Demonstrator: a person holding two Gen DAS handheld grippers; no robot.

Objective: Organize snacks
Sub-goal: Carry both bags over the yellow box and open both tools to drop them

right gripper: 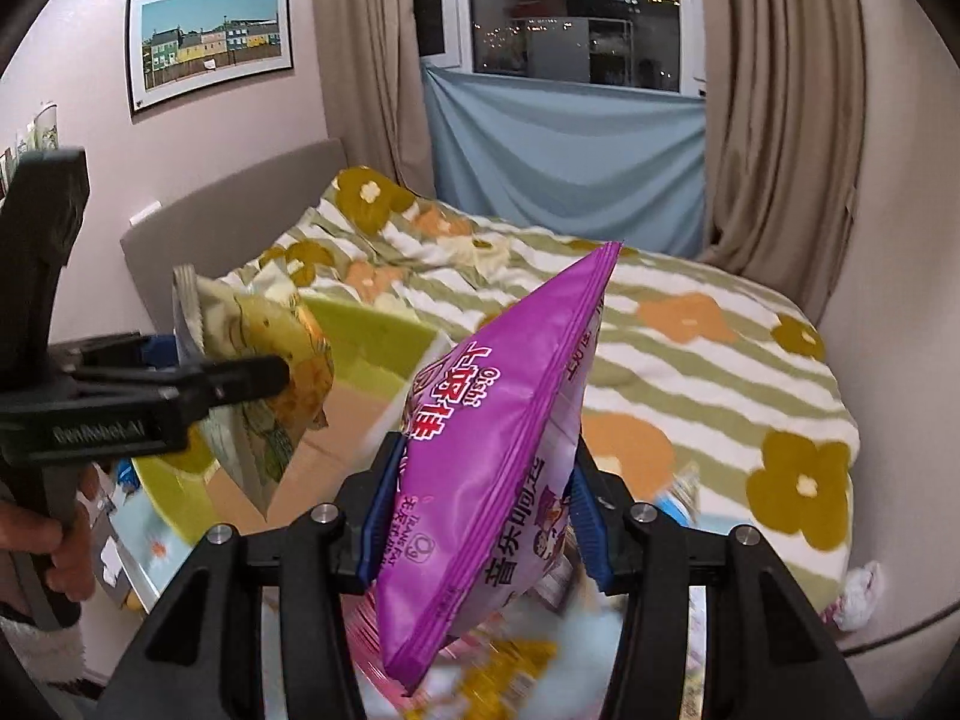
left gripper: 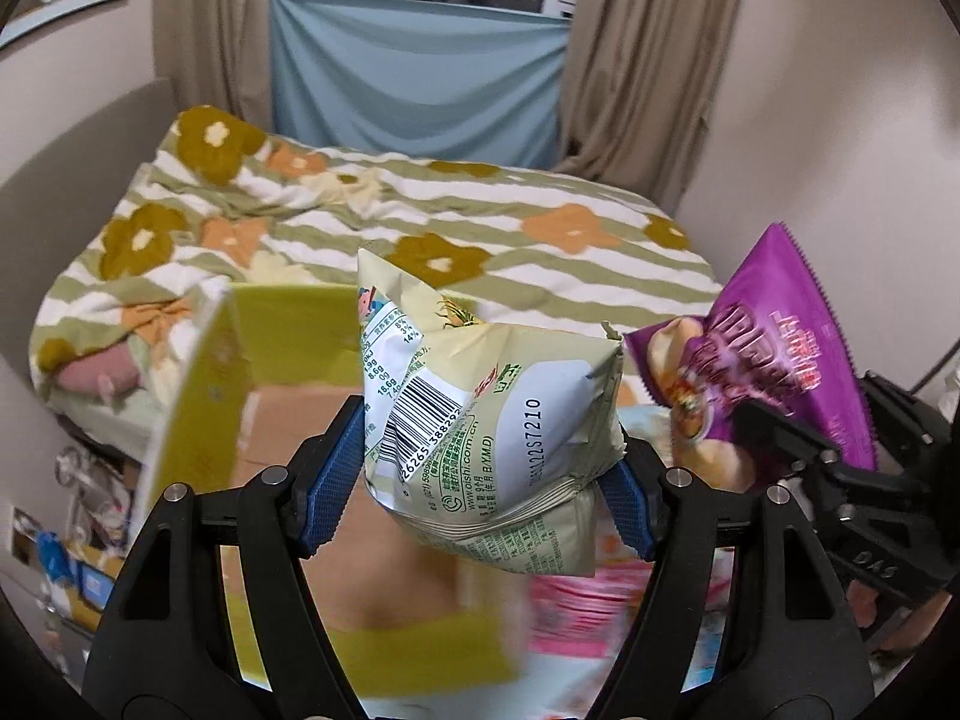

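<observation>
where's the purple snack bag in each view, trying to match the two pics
Left wrist view: the purple snack bag is at the right edge, clamped in the right gripper.
Right wrist view: the same bag fills the centre foreground, upright between the blue pads.
Shared landmark: the blue cloth hung under the window.

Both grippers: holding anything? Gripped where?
Left gripper clamps the pale green snack bag across its lower middle. Right gripper clamps the purple snack bag across its lower body.
</observation>
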